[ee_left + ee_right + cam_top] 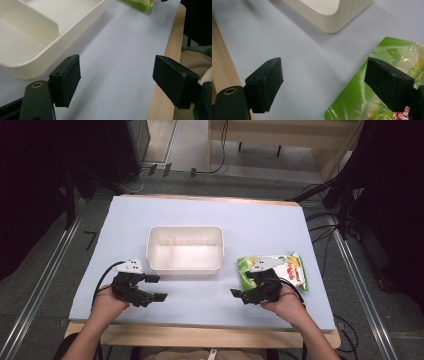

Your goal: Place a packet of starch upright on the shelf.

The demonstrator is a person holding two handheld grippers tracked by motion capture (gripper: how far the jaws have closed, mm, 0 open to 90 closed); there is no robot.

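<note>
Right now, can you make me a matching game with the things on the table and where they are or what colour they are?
Things:
1. box
2. snack bag
3. left claw
4. mat

Clues:
A. green, lying at the right of the table
B. pale blue, spread under everything
C. cream, with a divider inside
D. open, holding nothing, near the box's front left corner

Pairs: 1-C, 2-A, 3-D, 4-B
</note>
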